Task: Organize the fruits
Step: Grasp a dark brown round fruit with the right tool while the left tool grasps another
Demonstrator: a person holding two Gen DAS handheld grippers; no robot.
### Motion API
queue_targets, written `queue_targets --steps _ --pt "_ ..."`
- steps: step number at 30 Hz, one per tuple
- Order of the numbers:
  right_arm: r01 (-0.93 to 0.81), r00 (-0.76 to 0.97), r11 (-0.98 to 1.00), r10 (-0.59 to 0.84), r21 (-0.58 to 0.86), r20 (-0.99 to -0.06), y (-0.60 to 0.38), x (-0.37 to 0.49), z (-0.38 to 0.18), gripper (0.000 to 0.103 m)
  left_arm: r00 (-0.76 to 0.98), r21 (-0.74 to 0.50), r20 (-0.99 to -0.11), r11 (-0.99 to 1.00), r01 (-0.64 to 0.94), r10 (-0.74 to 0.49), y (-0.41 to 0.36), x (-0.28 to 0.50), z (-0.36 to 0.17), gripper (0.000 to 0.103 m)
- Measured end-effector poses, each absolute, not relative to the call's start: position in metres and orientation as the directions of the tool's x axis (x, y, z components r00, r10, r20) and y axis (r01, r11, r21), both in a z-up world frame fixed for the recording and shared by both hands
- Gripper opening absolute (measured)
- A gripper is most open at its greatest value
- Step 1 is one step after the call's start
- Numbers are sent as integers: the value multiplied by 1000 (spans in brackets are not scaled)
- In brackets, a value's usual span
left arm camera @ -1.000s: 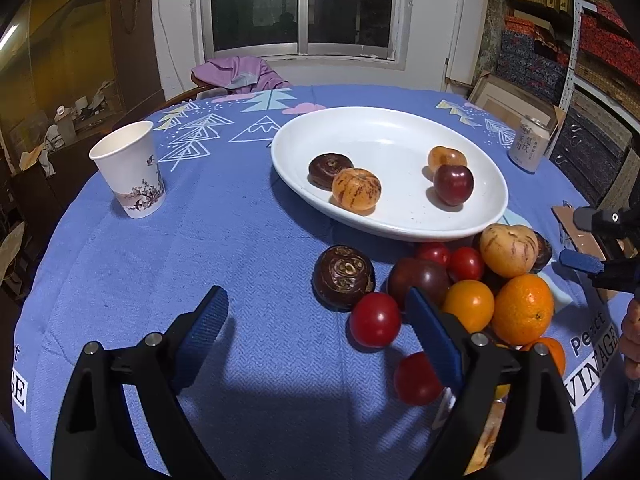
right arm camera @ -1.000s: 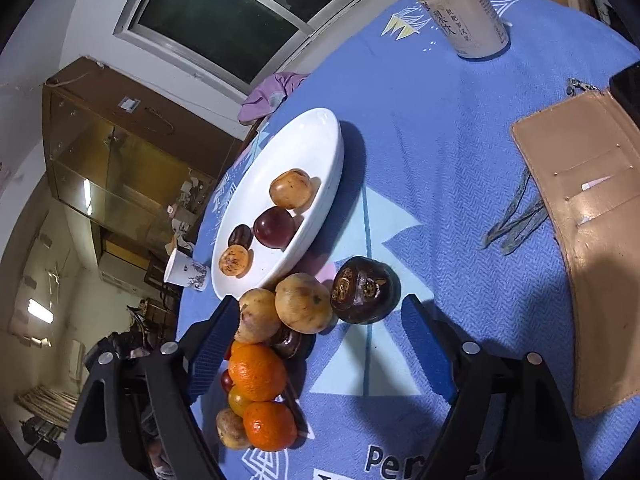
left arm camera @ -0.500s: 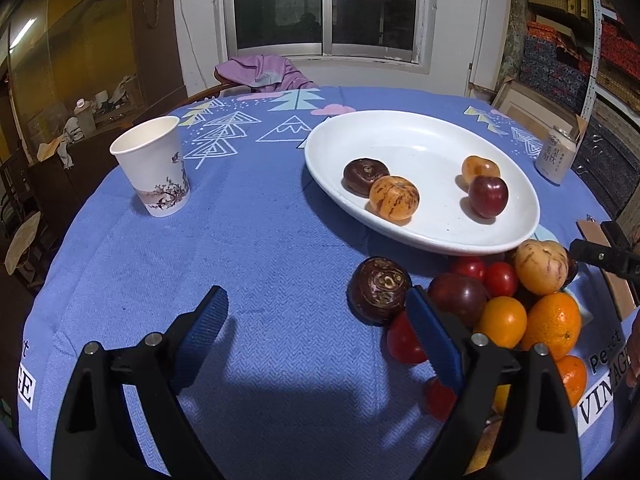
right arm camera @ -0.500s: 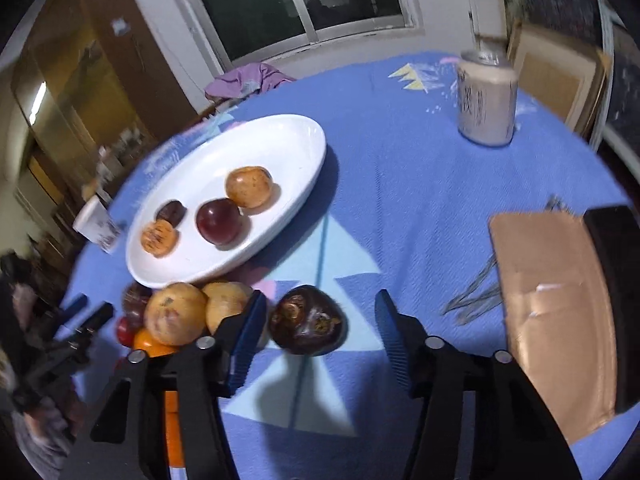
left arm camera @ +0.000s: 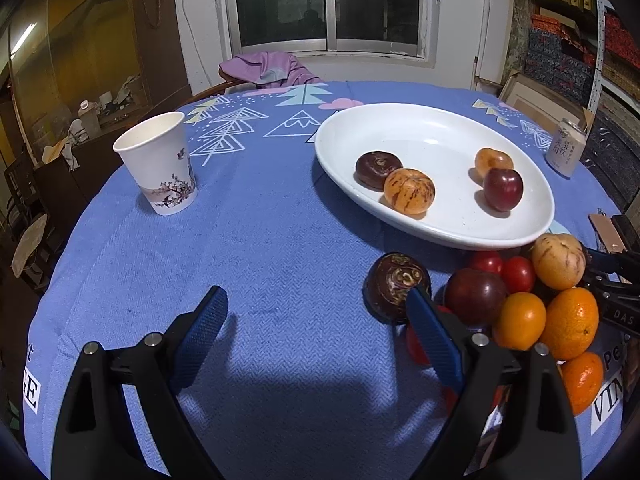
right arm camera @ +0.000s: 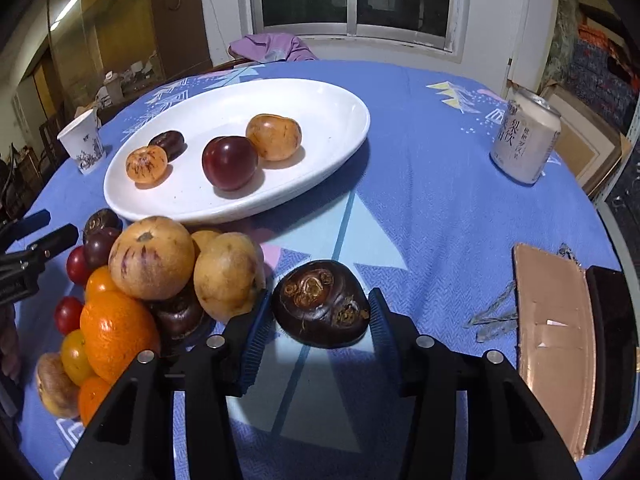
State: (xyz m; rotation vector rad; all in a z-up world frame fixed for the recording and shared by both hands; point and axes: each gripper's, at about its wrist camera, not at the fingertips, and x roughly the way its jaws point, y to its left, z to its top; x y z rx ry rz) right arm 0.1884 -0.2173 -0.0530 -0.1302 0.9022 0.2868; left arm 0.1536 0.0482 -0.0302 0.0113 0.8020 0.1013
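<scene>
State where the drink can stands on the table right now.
The drink can stands upright at the far right of the blue tablecloth in the right wrist view, to the right of the white plate, apart from the fruit.

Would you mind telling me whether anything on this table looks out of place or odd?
Mostly the loose fruit pile heaped on the cloth beside the white plate, which holds only four pieces. The dark brown fruit between the right gripper fingers has scarred, crusty patches.
</scene>
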Motion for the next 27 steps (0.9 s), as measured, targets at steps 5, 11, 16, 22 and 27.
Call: queue_targets --steps 5,11,16,22,27 --pt "-275 589 961 190 26 -785 -225 186 -51 48 710 74 -700 996 -41 81 42 153 -31 89" --pt "-278 587 960 184 17 -789 -227 183 -54 49 695 43 -719 999 -6 35 42 170 -34 88" --pt "-278 586 960 184 18 -789 -226 183 -54 49 657 0 -753 1000 25 -17 37 191 -41 89" --pt "-295 579 955 196 20 -792 -224 183 -55 56 647 78 -761 996 37 36 35 187 -40 90" --pt "-295 580 955 194 18 -791 -223 183 -55 57 677 138 -730 990 8 96 48 182 -38 82"
